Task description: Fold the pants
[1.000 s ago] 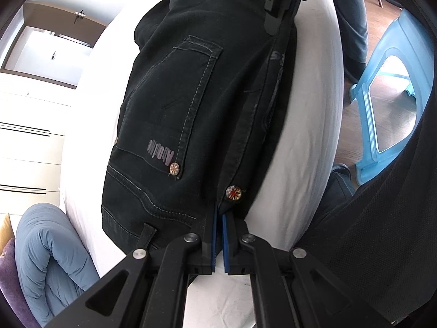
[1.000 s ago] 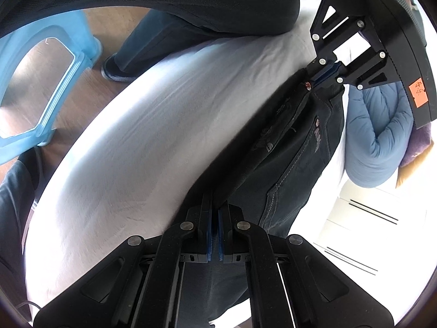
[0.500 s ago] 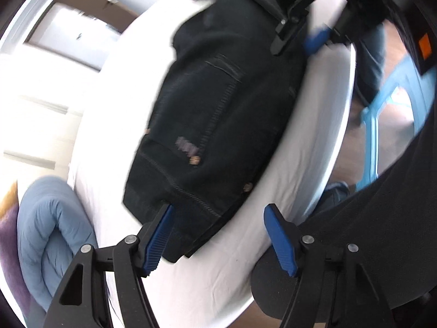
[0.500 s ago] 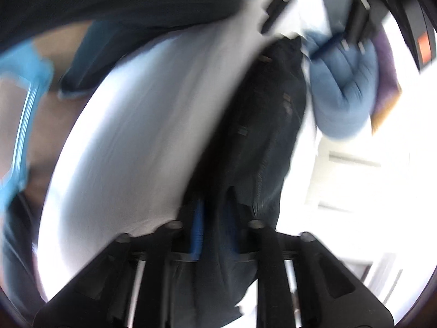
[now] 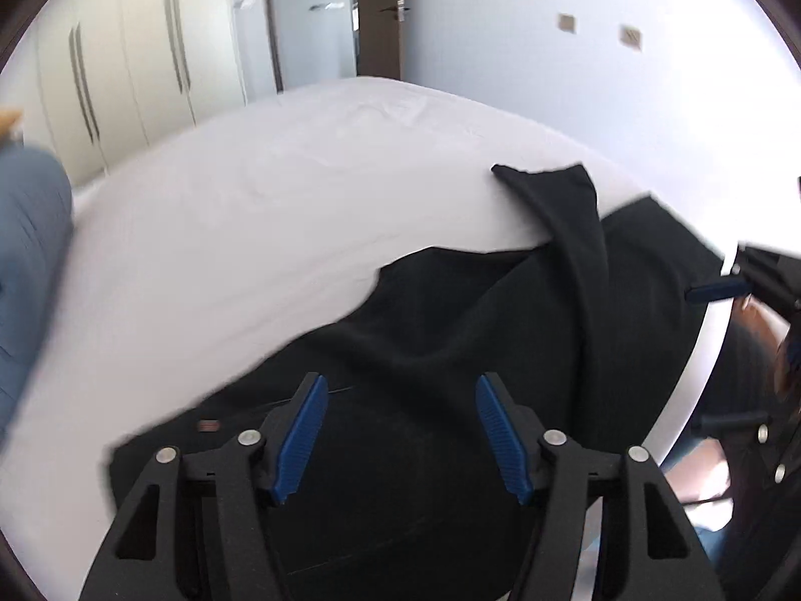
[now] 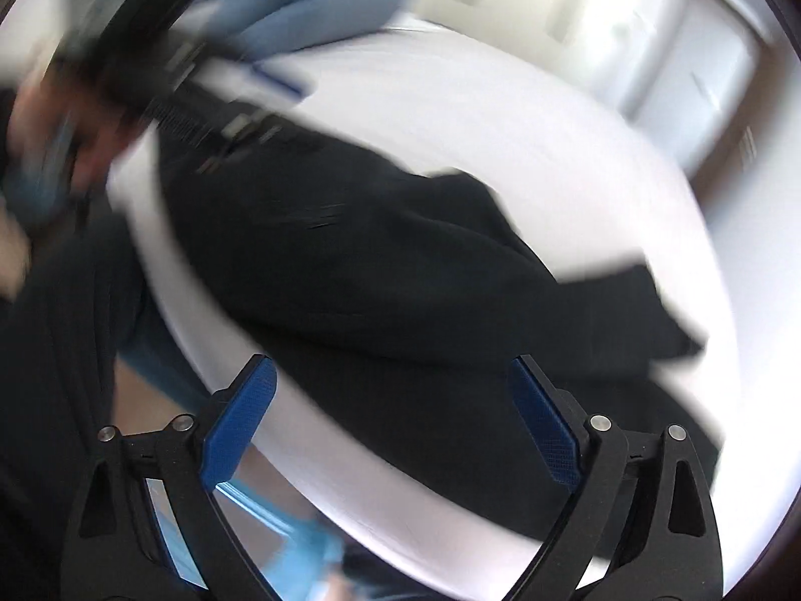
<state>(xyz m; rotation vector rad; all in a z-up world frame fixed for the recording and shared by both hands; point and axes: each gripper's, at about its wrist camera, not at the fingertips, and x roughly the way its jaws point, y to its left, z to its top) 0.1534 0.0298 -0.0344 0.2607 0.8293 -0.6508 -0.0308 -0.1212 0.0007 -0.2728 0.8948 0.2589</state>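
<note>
The left tongs (image 5: 400, 430) stand wide apart, their ribbed blue pads (image 5: 300, 443) on black angular frames, with nothing between them; they hover above the dark cloth. The right tongs (image 6: 390, 425) are spread just as wide and grip nothing either, their blue pads (image 6: 239, 420) faced with a fine cross-hatched texture. A second ago both pairs were pressed together on the garment's edge; half a second ago the left had already sprung apart and the right had just begun to part.

Under and beyond both tongs lie the black pants (image 5: 450, 330), heavy denim-like fabric in soft rumpled folds, spread across the near side of the bed (image 5: 250, 210). In the left wrist view one narrow strip of the cloth (image 5: 565, 200) reaches up over the white sheet to a pointed end. The waistband and stitched pocket, seen close up earlier, now sit beneath the left tongs, and the view has swung to look along the legs. The right wrist view is smeared with motion; the pants (image 6: 400, 270) show there as a dark mass with a ragged far edge.

The bed's sheet is smooth white with faint creases. Past it stand pale wardrobe doors (image 5: 125, 65) with long vertical handles, and a dark brown door (image 5: 380, 10). A blue quilted bundle (image 5: 30, 250) sits at the left edge.
</note>
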